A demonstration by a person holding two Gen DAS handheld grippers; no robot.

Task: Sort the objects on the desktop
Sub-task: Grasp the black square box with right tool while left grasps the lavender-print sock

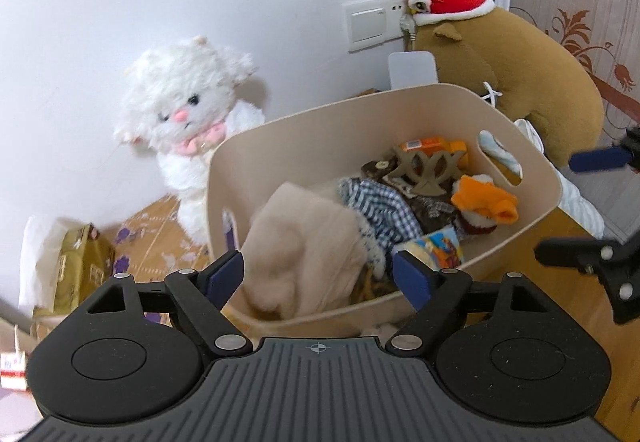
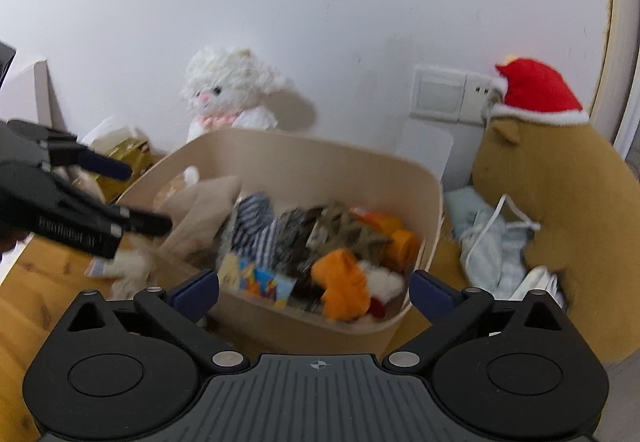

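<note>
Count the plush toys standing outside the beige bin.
2. The white plush cat sits against the wall behind the bin; the brown plush with the red hat sits beside it. Others may be hidden.

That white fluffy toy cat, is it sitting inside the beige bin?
No, the white toy cat sits outside the bin, leaning against the wall behind it.

Bin (image 2: 304, 158) contents motion-blurred; small red-white box (image 1: 12, 370) edge-cropped.
</note>
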